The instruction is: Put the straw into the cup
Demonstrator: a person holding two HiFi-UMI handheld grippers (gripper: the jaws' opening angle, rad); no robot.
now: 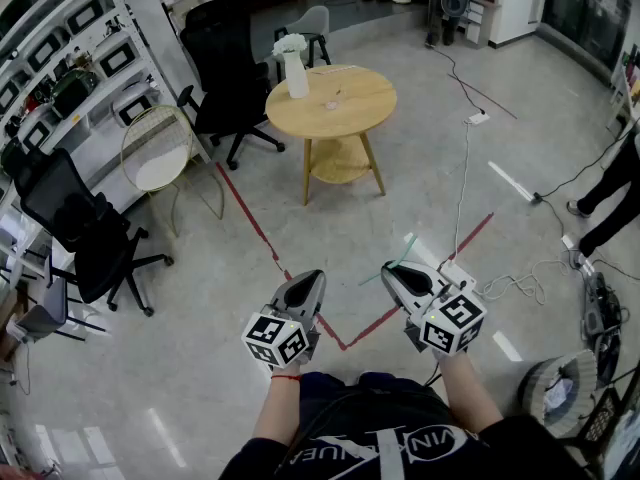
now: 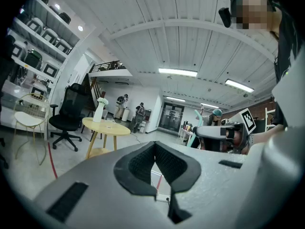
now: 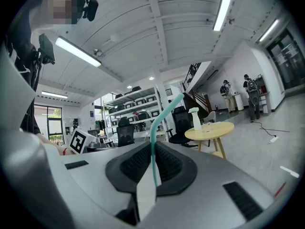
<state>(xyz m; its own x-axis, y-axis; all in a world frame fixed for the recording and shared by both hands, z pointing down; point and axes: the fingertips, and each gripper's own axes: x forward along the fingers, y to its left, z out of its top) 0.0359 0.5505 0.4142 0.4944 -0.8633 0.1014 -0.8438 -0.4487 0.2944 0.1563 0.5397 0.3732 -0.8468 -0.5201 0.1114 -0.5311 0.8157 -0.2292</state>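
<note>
Round wooden table (image 1: 365, 98) on pale floor (image 1: 200, 298); few items on top.
Table top: white vase (image 1: 295, 71) with white flowers, upright near the edge on the shelving side; small clear cup (image 3: 206, 126) just beside it, toward the centre, apart from the vase. Rest of top bare wood. Lower shelf (image 1: 340, 163) between the legs, contents not discernible. Floor: red tape (image 1: 250, 218) runs in a line past the table legs, then zigzags; white power strip (image 1: 478, 118) beyond the table, with a cable (image 1: 463, 188) trailing from it.

Matt wooden table (image 1: 352, 92), glossy pale floor (image 1: 450, 193), smooth plastic straw (image 3: 153, 151).
</note>
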